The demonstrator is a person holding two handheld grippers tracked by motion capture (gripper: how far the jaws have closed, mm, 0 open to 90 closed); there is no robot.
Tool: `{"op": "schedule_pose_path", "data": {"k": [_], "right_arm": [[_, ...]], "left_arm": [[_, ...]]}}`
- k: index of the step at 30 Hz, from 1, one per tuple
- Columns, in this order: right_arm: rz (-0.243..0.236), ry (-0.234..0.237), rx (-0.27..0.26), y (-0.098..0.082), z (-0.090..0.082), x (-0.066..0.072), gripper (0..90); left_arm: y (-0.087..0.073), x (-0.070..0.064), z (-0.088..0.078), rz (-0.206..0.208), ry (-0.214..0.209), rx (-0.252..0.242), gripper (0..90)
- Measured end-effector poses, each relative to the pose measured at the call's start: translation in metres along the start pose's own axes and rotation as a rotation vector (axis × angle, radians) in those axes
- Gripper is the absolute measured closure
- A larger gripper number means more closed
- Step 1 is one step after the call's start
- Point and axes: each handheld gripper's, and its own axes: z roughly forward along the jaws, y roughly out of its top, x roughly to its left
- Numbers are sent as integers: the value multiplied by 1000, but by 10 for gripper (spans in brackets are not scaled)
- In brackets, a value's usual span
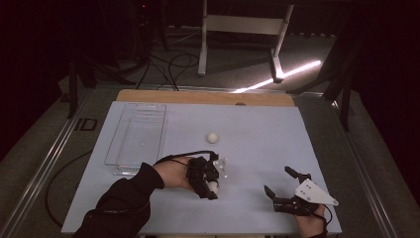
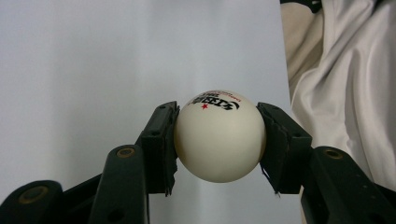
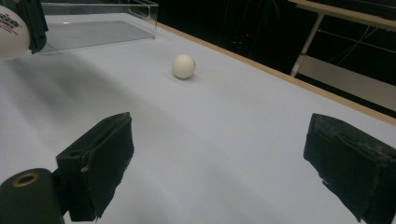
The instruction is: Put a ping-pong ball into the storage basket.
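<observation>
In the high view, the left gripper [image 1: 214, 184] is hovering over the pale blue table covering [image 1: 257, 148] with a small white table-tennis ball [image 1: 213, 186] pinched at its tip, while a second white ball [image 1: 212, 137] is lying loose farther up the sheet, well apart from both hands, and a clear rectangular plastic tray [image 1: 136, 140] is sitting at the left of the sheet. The right gripper [image 1: 283, 187] is resting near the front edge at the right, its jaws spread wide with nothing between them. In the left gripper view, the two black padded jaws are pressing on either side of the held ball [image 2: 219, 141], printed with black lettering and a red star, so the grip is looking firm and centred, with the sheet blurred behind it. In the right gripper view, the wide-apart pads [image 3: 102, 161] are framing bare sheet, the loose ball [image 3: 184, 66] is sitting ahead of them, the tray's wall [image 3: 140, 9] is showing at the top left, and the held ball [image 3: 9, 32] is peeking in at the left edge. The step in hand is probably carrying the gripped ball toward the tray; the next move is likely calling for bringing it over the tray's rim, lowering it inside and easing the jaws apart gently so it is not bouncing out.
</observation>
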Motion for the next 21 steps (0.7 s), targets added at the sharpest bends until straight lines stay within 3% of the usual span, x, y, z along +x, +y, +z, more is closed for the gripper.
{"op": "schedule_pose_path", "data": {"k": [14,21], "right_arm": [[-5,-4,-2,1,-1,0,83],[-7,-6,-1,1,-1,-1,83]], "left_arm": [[-14,-3,-23,-4,29,-25,521],[-21,-2,-42,-1,76,-32,521]]}}
